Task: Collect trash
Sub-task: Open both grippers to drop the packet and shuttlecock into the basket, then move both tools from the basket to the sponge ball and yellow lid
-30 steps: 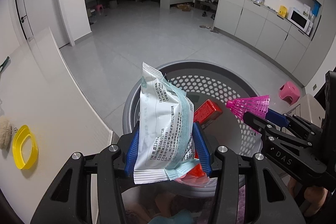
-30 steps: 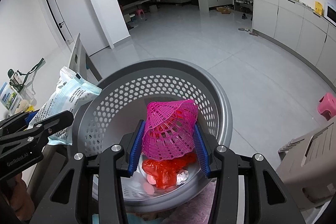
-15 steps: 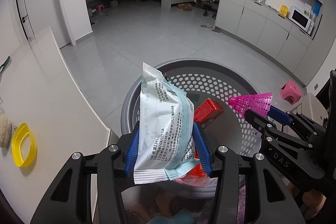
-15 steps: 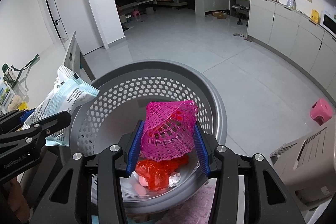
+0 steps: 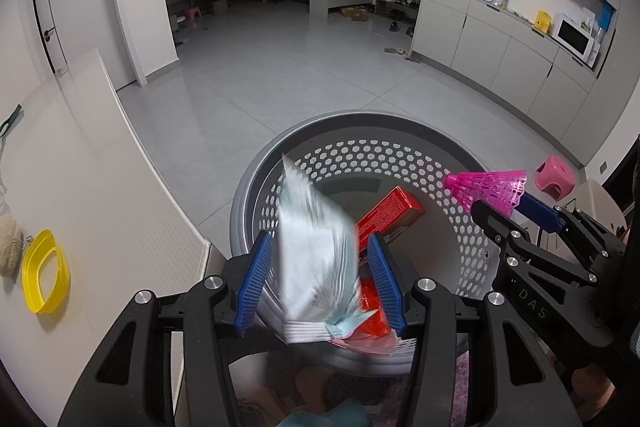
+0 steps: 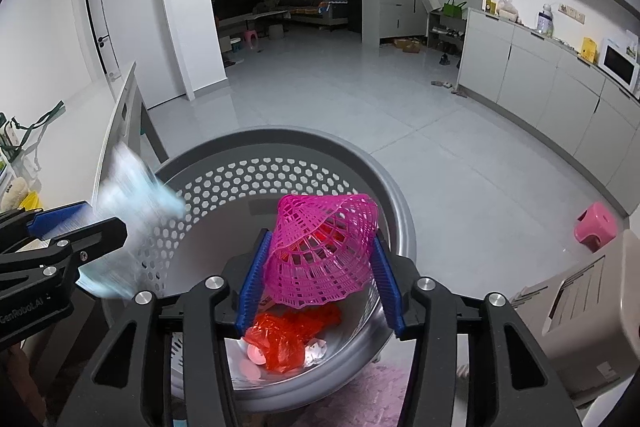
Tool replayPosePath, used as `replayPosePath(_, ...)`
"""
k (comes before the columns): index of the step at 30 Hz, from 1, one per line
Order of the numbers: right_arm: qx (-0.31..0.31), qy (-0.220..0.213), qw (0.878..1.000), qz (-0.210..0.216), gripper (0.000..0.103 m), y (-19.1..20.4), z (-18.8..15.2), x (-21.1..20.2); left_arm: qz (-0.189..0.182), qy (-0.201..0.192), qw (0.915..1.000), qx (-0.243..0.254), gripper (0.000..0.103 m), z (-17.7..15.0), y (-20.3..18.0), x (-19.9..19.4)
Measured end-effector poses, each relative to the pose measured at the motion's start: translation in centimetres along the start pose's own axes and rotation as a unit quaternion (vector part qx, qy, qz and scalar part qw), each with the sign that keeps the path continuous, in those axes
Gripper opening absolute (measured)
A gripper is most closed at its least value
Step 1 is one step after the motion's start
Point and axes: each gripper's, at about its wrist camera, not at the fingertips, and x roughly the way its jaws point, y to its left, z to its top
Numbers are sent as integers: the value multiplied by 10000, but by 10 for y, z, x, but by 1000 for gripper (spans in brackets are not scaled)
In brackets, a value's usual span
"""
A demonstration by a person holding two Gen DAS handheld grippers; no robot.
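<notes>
left gripper: jaws just parted; blurred white-and-teal plastic packet slips free over the grey perforated basket
right gripper: just widened; pink mesh shuttlecock loose between pads, above basket's near rim
meaning: both pieces likely dropping in

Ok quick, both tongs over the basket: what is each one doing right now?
Left tongs: just opened, the blurred white packet slipping free between the pads.
Right tongs: just opened too, the pink mesh shuttlecock loose between the pads.
</notes>
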Motion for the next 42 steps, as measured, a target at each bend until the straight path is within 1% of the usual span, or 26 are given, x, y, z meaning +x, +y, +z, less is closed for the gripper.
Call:
replayPosePath(1, 0, -12, 10000, -12, 52, -1, 0, -1, 9, -13, 10000, -4, 58, 0, 0, -1)
replayPosePath(2, -10, -24, 10000, -26, 55, -1, 0, -2, 12, -26, 10000, -11, 61, 0, 0, -1)
replayPosePath(3, -24, -43, 10000, -44, 59, -1, 0, -3, 16, -46, 10000, -20, 62, 0, 0, -2)
replayPosePath(5, -44, -109, 9999, -93, 62, -2, 0, -6, 35, -65, 10000, -34, 66, -2, 0, -2)
replayPosePath(19, -32, -103, 9999, -99, 62, -6, -1, -7, 49, -51, 9999, -71, 66, -1, 3, -2)
replayPosePath(21, -39, -97, 9999, -96, 64, -6, -1, -7, 43, -57, 9999, -76, 67, -2, 3, -2)
replayPosePath(28, -44, -80, 9999, -98, 65, -6, 1, -7, 46, -87, 9999, -102, 74, -3, 5, -3)
replayPosePath(31, -43, -67, 9999, -92, 67, -6, 1, -7, 57, -101, 9998, -148, 76, -3, 9, -4)
replayPosePath(33, -44, -54, 9999, -90, 70, -4, 2, -6, 80, -99, 9998, -173, 77, -4, 9, -5)
replayPosePath(38, -47, -56, 9999, -99, 72, -3, 2, -8, 126, -96, 9996, -236, 83, -4, 14, -8)
replayPosePath(42, -55, -74, 9999, -106, 73, 3, 3, -11, 197, -188, 9993, -275, 86, -6, 19, -14)
